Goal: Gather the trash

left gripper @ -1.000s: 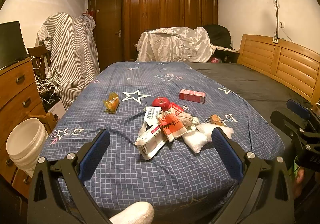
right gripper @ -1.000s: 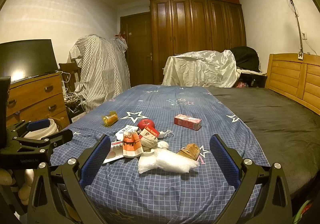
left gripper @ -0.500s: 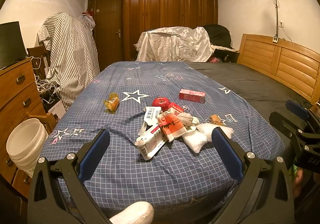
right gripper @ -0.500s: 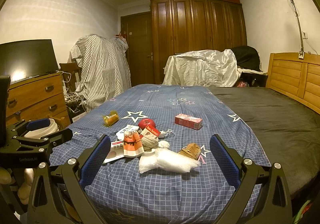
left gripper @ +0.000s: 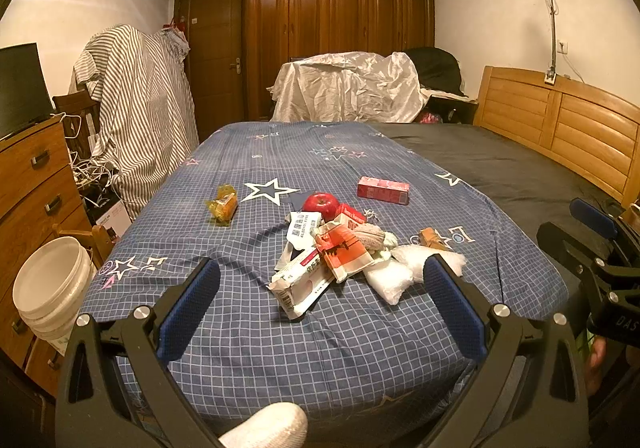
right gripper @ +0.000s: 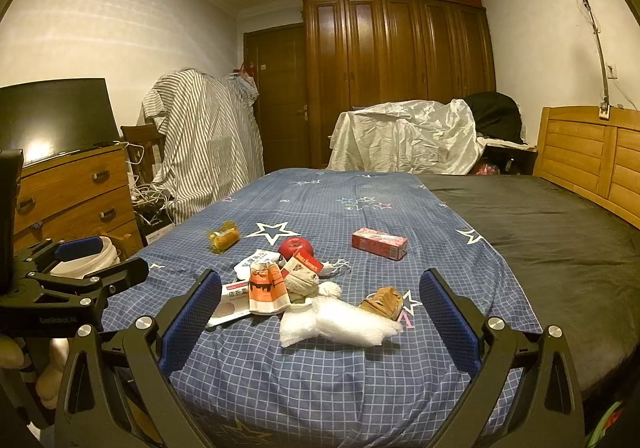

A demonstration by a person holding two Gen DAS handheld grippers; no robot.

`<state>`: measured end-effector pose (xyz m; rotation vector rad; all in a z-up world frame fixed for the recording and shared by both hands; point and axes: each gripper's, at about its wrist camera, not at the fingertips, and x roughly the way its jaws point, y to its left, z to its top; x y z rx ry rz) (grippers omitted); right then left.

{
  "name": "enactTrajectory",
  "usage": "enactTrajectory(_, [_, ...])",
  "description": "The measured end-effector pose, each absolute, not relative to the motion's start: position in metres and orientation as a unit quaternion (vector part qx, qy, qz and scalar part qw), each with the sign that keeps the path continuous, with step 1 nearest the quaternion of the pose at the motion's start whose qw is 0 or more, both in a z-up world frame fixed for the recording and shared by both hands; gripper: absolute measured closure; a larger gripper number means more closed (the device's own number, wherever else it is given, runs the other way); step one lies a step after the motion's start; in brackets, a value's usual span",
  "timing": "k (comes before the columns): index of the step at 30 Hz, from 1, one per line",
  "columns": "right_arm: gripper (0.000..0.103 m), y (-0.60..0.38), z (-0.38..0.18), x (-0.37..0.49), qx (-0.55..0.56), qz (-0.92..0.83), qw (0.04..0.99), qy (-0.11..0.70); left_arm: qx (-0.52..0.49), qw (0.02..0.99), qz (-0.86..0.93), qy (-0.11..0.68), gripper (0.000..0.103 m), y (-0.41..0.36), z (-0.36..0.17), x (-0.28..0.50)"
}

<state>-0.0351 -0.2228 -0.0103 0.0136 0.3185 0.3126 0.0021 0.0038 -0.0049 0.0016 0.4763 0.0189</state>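
Hovering off the bed's (left gripper: 240, 348) near edge, left gripper (left gripper: 320, 304) and right gripper (right gripper: 316, 312) both wide-jawed, holding nothing — trash pile (left gripper: 340, 256) heaped mid-quilt toward that edge. Risk: slippery plastic wrap (right gripper: 340, 322) squirting free, or grabbing the apple (left gripper: 321, 204) by mistake.

The left gripper (left gripper: 320, 302) hangs with jaws wide apart before a trash pile (left gripper: 340, 260) on the bed (left gripper: 240, 328).
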Motion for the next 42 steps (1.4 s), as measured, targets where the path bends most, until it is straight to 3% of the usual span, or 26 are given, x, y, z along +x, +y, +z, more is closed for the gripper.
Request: enactTrajectory(42, [0.004, -0.214, -0.013, -0.03, 0.0, 0.166, 0.972, 0.166, -0.002, 0.966, 0.008, 0.259, 0.005, 0.008, -0.016, 0.012])
